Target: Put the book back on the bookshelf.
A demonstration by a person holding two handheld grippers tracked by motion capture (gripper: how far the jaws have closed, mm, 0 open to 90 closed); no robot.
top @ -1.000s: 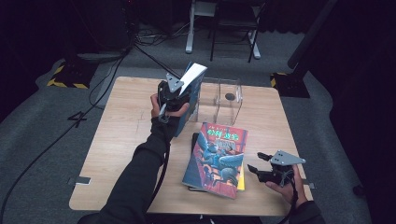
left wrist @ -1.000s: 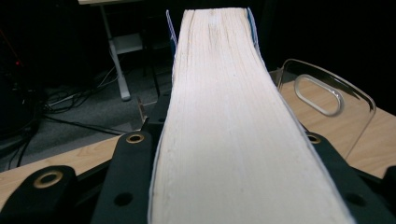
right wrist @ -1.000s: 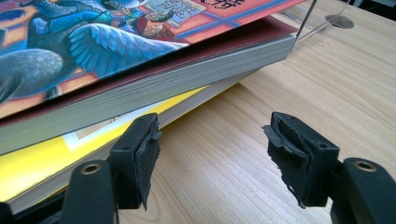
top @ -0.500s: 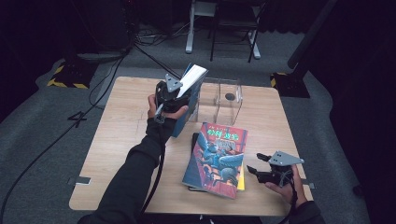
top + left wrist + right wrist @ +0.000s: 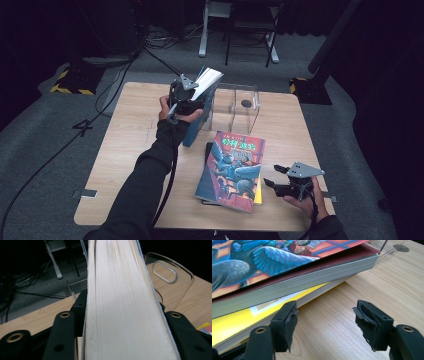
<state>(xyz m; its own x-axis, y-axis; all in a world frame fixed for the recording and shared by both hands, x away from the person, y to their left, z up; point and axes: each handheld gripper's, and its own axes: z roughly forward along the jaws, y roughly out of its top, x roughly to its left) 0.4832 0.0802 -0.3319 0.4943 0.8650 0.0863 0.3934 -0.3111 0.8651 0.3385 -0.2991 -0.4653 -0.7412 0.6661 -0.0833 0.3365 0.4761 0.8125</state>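
Carefully, the left claw, pinching the thick blue-covered book, needed it upright entering the clear acrylic stand; the right claw stood spread.

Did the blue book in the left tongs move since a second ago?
Yes. The blue book has tipped slightly more upright beside the clear acrylic stand.

The left tool is held up high at the end of a long, stretched-out arm in a dark sleeve, and its jaws squeeze something thick. They have just closed a little. The right tool sits low by the person's body, jaws apart with nothing between them.
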